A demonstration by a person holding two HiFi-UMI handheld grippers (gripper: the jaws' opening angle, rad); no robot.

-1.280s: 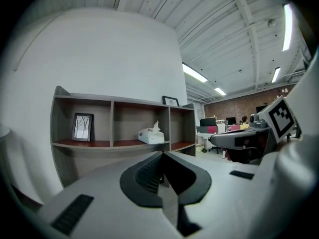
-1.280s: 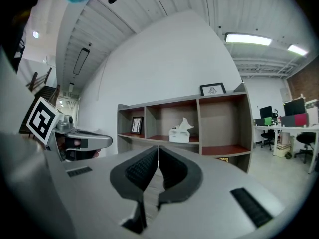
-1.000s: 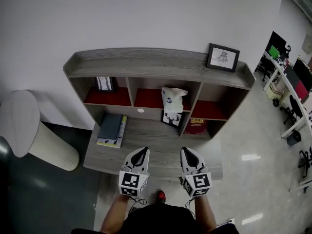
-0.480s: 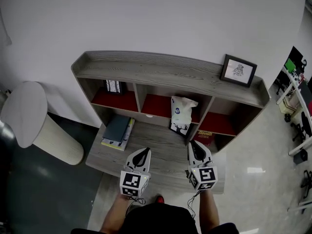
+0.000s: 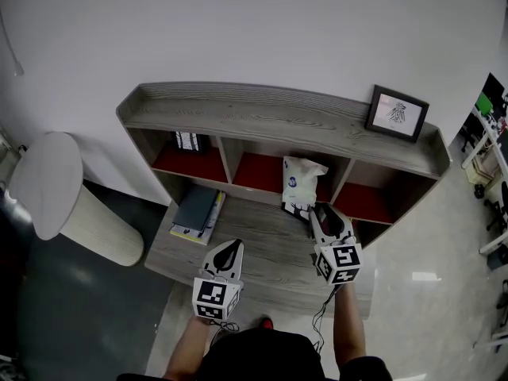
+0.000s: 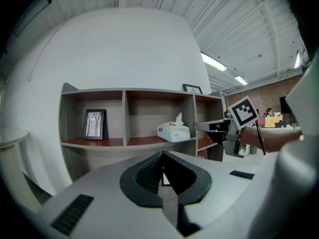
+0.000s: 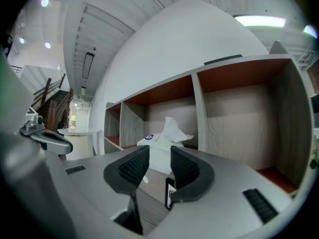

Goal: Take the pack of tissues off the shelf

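Pack of tissues (image 5: pixel 302 182): stands in the middle compartment of the shelf (image 5: pixel 278 119), with a white sheet poking from its top.
Right tool (image 5: pixel 324 211): jaws opening, gripping nothing; its tips are just in front of the pack, which shows through the gap.
Left tool (image 5: pixel 229 250): jaws together, empty, over the front of the desk (image 5: pixel 262 240), well apart from the pack.
Books (image 5: pixel 194 211): flat on the desk's left side.
Framed picture (image 5: pixel 397 112): on the shelf's top, at the right.
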